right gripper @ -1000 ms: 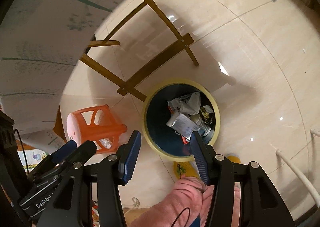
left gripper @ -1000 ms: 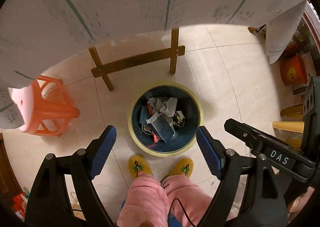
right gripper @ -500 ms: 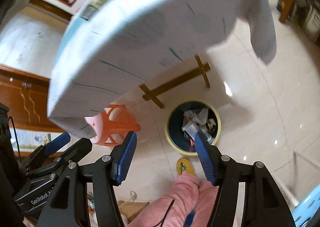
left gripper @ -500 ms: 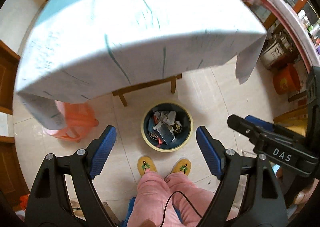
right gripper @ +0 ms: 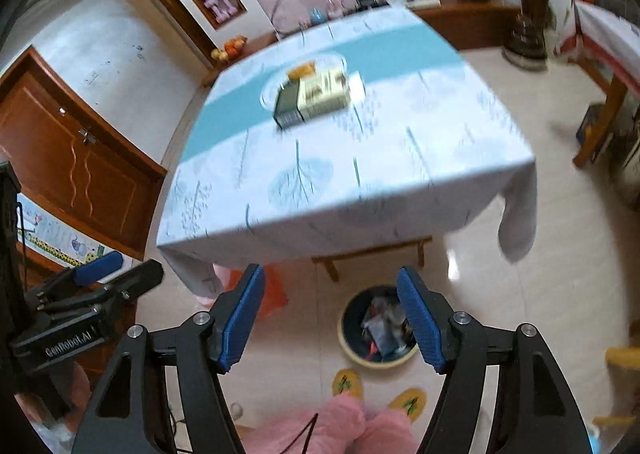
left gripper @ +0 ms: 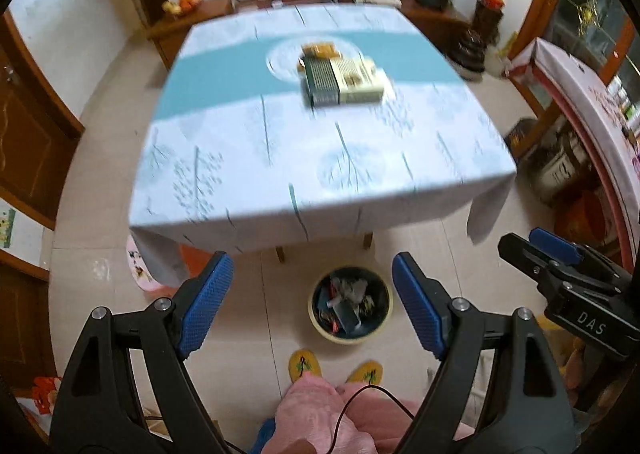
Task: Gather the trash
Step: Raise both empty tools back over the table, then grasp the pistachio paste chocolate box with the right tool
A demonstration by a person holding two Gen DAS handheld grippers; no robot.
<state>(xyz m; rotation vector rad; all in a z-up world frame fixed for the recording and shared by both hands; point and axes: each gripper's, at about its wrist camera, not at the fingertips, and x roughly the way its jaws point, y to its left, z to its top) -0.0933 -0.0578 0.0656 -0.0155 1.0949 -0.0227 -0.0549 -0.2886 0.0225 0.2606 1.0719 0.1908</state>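
Note:
A round bin with a yellow rim stands on the floor in front of the table, with mixed trash inside; it also shows in the right wrist view. My left gripper is open and empty, high above the floor. My right gripper is open and empty too, beside the left one. On the table lie a stack of boxes and a yellow packet; they also show in the right wrist view. The view is blurred.
The table has a white and teal cloth hanging over its edges. An orange stool stands under its left corner. The person's pink legs and yellow slippers are below. Wooden cabinets line the left wall.
Both grippers have risen from close above the bin to well over table height. The tabletop and its boxes have come into view. Both stay open and empty.

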